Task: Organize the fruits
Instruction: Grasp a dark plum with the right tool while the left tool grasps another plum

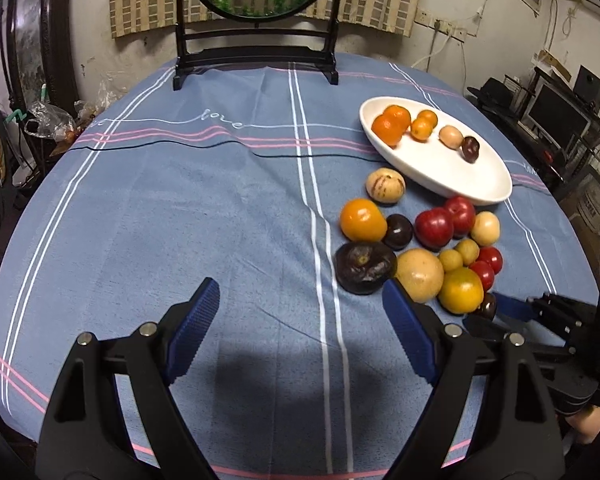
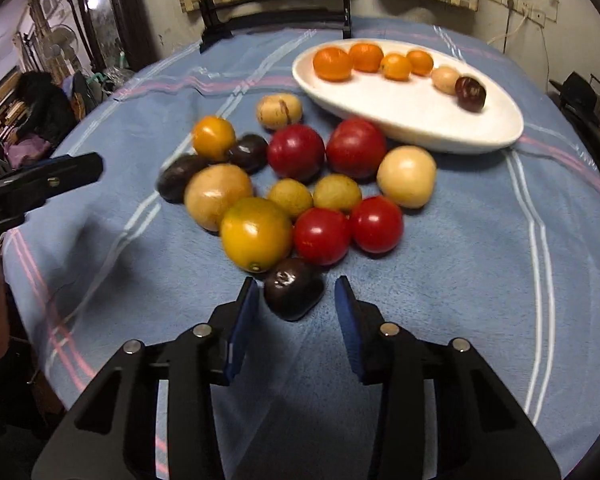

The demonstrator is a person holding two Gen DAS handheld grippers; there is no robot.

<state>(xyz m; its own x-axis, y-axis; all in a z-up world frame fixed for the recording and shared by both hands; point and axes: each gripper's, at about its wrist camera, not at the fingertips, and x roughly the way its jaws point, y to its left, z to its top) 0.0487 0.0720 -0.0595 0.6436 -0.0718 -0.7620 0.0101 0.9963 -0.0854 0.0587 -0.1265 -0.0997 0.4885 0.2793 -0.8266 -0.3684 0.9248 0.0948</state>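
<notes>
My right tool (image 2: pixel 296 300) stands open at a moderate gap, holding nothing, with the small dark purple fruit (image 2: pixel 294 294) lying directly ahead, just between and slightly beyond the tips, nearer the left finger than the right. That fruit rests on the bench (image 2: pixel 480 260) at the near edge of the loose cluster, touching or nearly touching the large yellow citrus (image 2: pixel 256 234) on its far left and a red tomato (image 2: pixel 322 236) behind it. I cannot tell whether the fingers already contact its skin. Its long axis appears to run roughly across the gap, tilted slightly, so I judge the closing direction suits it. My left tool (image 1: pixel 300 308) is spread wide and empty, hovering over bare cloth, with the wrinkled dark fruit (image 1: pixel 364 267) just off its right finger; it is plainly the farther of the two from the target. The white oval dish (image 2: pixel 420 128) sits well beyond the cluster, carrying four orange citrus, a pale fruit and a dark one in a row along its far side. In the left view the target is mostly hidden behind the yellow citrus and my right tool's fingertip. The right view is motion-blurred, so surface detail and exact contacts within the cluster are unreliable.
</notes>
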